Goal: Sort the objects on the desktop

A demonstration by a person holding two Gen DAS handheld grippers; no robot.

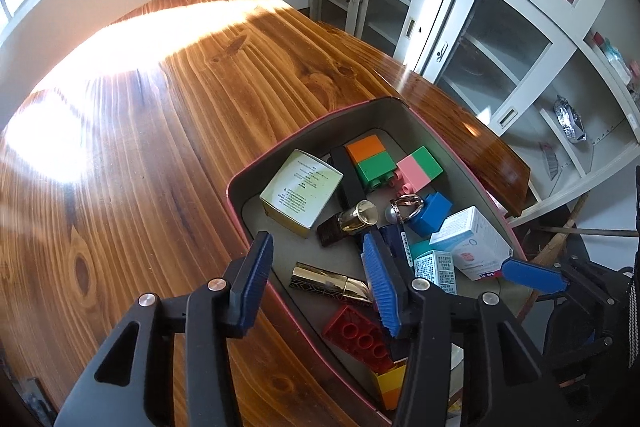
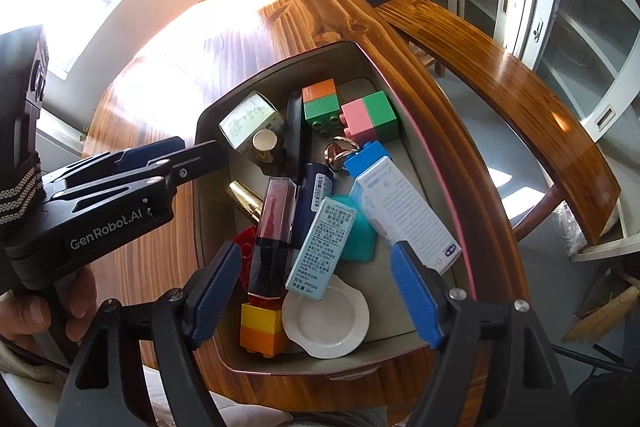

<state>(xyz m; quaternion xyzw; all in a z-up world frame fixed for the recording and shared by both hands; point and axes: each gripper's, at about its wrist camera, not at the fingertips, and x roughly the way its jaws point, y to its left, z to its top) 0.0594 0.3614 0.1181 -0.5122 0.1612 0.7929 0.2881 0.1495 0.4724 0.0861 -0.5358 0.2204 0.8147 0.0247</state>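
Since both tools hang over the same bin, order is big to small. Glossy brown wooden surface (image 1: 168, 131) carries a pink-rimmed grey metal tray (image 2: 404, 115) at its near edge, and every task item sits inside it. White-and-blue cardboard carton (image 2: 404, 207): light, stiff, crushable; take it across the narrow faces. Pale green printed box (image 1: 300, 193): same handling. White ceramic dish (image 2: 326, 319): slick, fragile; pinch at the rim. Red liquid lip-gloss tube (image 2: 274, 227): hard, slippery, likely to roll; grab mid-body. Gold lipstick case (image 1: 332, 285): smooth metal, likewise. Plastic toy bricks, e.g. the orange-and-green block (image 2: 320, 103): rigid, grippy flat sides. Left hand-held gripper (image 1: 318, 283) has jaws part spread with nothing between them; right hand-held gripper (image 2: 312, 287) is spread wide, also empty.
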